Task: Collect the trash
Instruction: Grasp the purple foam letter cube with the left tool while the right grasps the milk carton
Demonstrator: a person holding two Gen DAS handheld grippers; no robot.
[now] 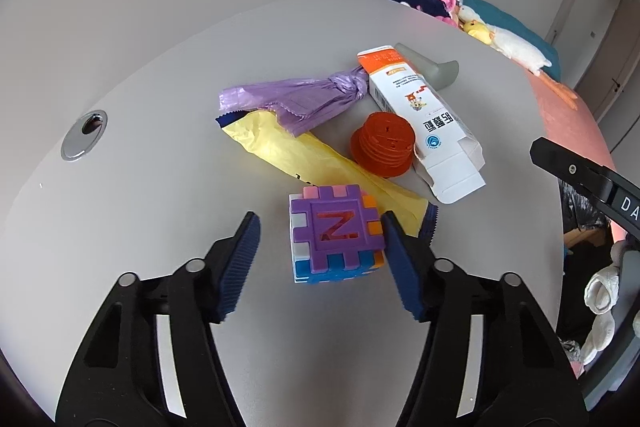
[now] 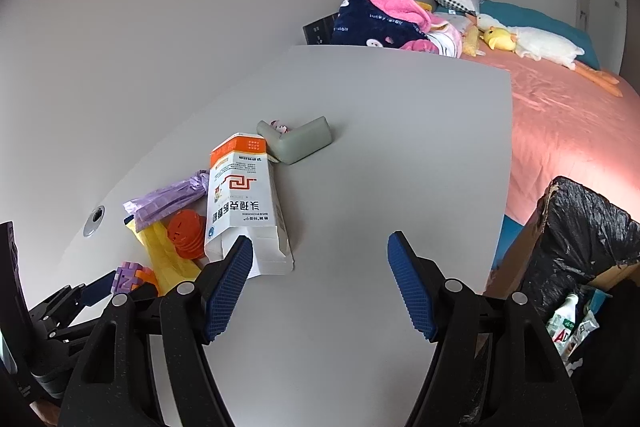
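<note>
On the grey table (image 1: 140,147) lie a purple knotted plastic bag (image 1: 296,95), a yellow wrapper (image 1: 304,155), an orange ridged cap (image 1: 384,143) and an open white-and-orange carton (image 1: 420,115). My left gripper (image 1: 320,231) is open, its jaws on either side of a multicoloured foam cube with a Z (image 1: 336,231); the right finger touches the cube. My right gripper (image 2: 320,247) is open and empty above the table, just right of the carton (image 2: 244,203). A bin lined with a black bag (image 2: 580,239) stands off the table's right edge, with wrappers inside.
A grey-green L-shaped corner guard (image 2: 300,139) lies beyond the carton. A metal cable grommet (image 1: 84,135) sits in the table at left. A bed with a pink sheet (image 2: 560,123), clothes and plush ducks is behind the table.
</note>
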